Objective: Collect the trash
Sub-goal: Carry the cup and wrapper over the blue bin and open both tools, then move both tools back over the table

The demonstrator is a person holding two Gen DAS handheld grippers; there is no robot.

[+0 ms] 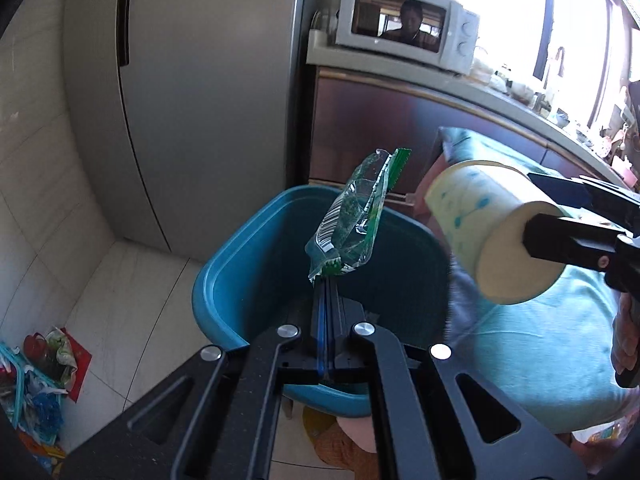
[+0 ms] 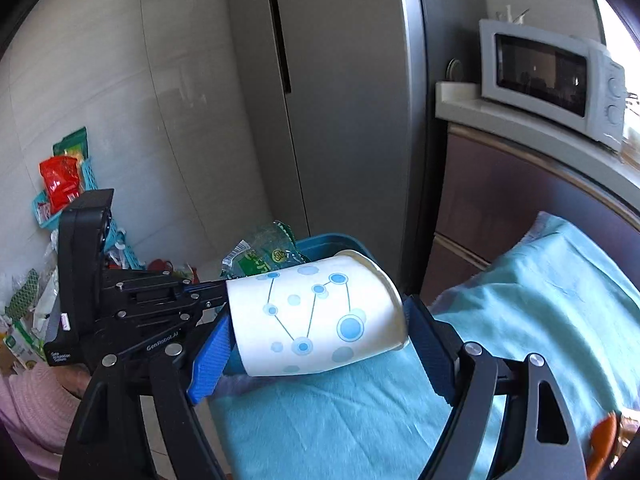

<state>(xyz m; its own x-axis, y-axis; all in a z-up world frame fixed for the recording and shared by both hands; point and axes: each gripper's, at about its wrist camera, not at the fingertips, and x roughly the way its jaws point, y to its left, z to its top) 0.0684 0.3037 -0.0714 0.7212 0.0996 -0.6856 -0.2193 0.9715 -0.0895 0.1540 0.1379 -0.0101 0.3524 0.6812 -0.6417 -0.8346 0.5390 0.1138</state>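
My left gripper is shut on a crumpled green and clear plastic wrapper and holds it upright over the open blue bin. The wrapper also shows in the right wrist view, with the left gripper behind the cup. My right gripper is shut on a white paper cup with blue dots, held on its side by the bin's right rim. In the left wrist view the cup and the right gripper sit right of the bin.
A teal cloth-covered surface lies right of the bin. A grey fridge stands behind it. A microwave sits on a counter. A teal basket with more wrappers lies on the tiled floor at left.
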